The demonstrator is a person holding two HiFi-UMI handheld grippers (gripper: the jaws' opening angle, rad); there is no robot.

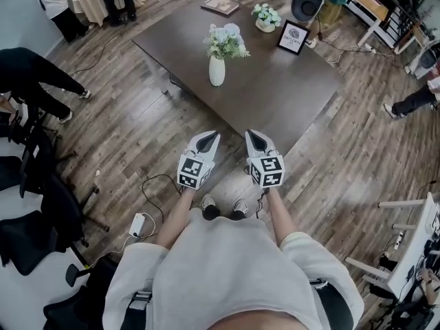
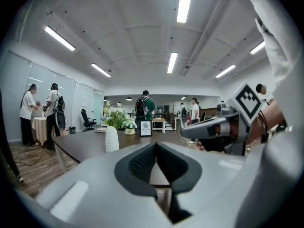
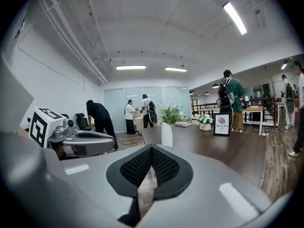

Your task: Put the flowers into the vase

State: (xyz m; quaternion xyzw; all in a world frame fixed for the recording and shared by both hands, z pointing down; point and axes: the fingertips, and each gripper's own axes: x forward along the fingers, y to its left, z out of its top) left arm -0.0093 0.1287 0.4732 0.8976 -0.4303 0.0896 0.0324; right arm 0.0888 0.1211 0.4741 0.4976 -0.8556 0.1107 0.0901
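A white vase point(image 1: 217, 70) stands on the dark table point(image 1: 289, 95) with pale flowers and green leaves point(image 1: 226, 41) in it. The vase point(image 2: 111, 139) also shows in the left gripper view, and the vase point(image 3: 166, 134) in the right gripper view. My left gripper point(image 1: 213, 140) and right gripper point(image 1: 252, 137) hover side by side over the floor, short of the table's near corner. Both are shut and empty. Each gripper view shows the other gripper beside it.
A framed card point(image 1: 293, 37), a small flower pot point(image 1: 266, 18) and a book point(image 1: 221, 5) lie at the table's far end. Office chairs point(image 1: 41, 205) stand at the left, cables and a power adapter point(image 1: 139, 224) on the wooden floor. People stand around the room.
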